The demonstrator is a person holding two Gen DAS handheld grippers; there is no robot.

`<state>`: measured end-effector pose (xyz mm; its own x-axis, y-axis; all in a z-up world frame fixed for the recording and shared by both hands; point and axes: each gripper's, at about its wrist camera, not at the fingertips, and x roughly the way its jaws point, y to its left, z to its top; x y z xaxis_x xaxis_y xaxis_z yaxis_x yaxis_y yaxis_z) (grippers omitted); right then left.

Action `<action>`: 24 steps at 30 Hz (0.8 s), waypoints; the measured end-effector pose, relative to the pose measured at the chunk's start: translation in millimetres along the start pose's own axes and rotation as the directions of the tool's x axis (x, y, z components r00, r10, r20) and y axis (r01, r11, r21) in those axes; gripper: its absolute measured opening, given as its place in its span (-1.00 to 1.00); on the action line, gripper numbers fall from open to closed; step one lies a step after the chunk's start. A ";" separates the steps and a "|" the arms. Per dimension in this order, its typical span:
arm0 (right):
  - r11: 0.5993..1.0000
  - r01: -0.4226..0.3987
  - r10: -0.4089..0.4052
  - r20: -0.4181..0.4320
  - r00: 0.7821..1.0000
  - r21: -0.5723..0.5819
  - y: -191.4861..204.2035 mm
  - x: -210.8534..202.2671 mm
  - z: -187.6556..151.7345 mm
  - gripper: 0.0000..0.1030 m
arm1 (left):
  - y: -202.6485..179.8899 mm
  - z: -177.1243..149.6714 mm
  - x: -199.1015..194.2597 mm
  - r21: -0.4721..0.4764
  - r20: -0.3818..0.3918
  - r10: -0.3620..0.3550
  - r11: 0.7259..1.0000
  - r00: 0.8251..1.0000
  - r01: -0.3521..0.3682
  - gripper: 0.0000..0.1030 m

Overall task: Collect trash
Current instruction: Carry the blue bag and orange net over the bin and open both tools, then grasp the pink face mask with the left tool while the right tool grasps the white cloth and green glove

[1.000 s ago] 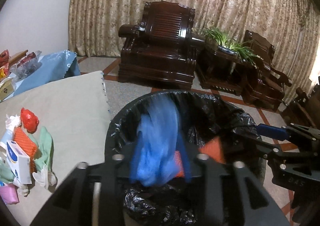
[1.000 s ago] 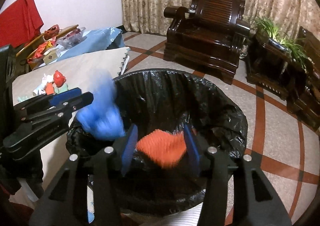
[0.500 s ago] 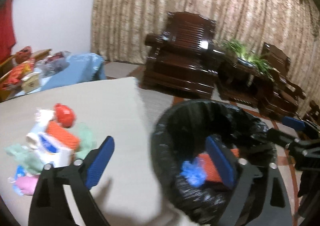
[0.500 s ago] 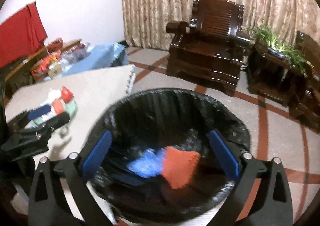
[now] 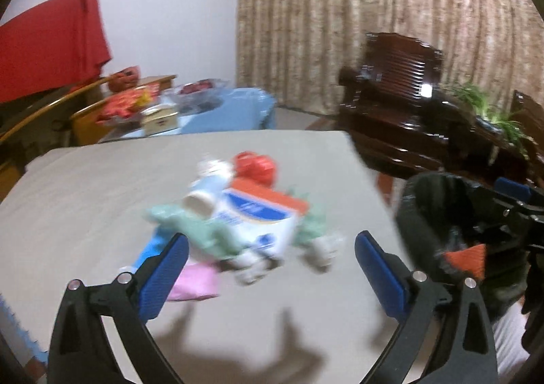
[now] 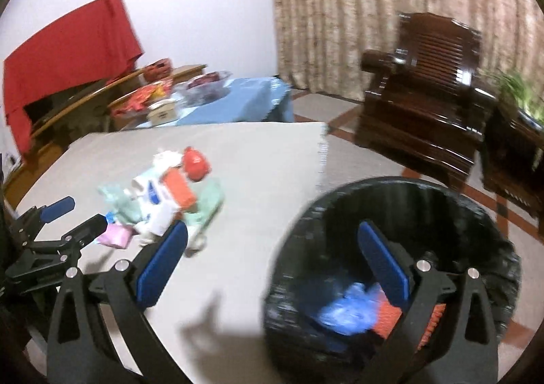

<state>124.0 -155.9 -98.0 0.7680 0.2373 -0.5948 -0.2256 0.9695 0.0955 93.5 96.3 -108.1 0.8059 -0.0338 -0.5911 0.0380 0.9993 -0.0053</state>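
Now, left gripper (image 5: 270, 256): jaws spread wide with nothing between the blue pads — they opened within the last second; it hangs over the counter, pointing down at the pile of trash.
Right gripper (image 6: 272, 260): jaws equally wide and empty, also just opened; one pad stands over the counter edge, the other over the mouth of the bin.
Bin (image 6: 476, 210): round, lined with a black bag, just beside the right edge of the counter; in the left view it sits at the far right (image 5: 428, 200).
Trash in the bin: a crumpled blue piece (image 6: 350, 311) lies at the bottom, touching an orange piece (image 6: 387, 316) to its right; in the left view only an orange corner (image 5: 467, 258) shows.
Counter (image 5: 85, 187): covered in a plain beige cloth; the shadows of both grippers fall on its near part.
Pile of trash (image 5: 244, 214): heaped near the middle of the counter, blurred — a white carton with blue print and an orange end (image 5: 261, 214), a white tube with a round cap (image 5: 200, 204), pale green crumpled material (image 5: 200, 231), a pink piece (image 5: 195, 282) at the near side, a red wad (image 5: 255, 164) at the far side.
Side table (image 6: 244, 102): behind the counter, under a light blue cloth, with a small box and packets on it.
Red cloth (image 6: 68, 57): hangs at the far left against the white wall.
Armchair (image 6: 428, 91): dark carved wood, on the tiled floor before a patterned curtain (image 6: 374, 10).
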 end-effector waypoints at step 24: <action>0.992 -0.061 0.035 -0.235 0.971 -0.106 90.3 162.1 -24.4 0.41 | 88.5 -43.3 42.8 -0.063 -0.120 0.125 0.989 0.985 -0.133 0.63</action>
<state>213.5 -31.4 -205.3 0.5970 0.2499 -0.7623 -0.3345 0.9412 0.0466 105.8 184.1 -168.8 0.7276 0.0935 -0.6796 -0.1065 0.9941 0.0228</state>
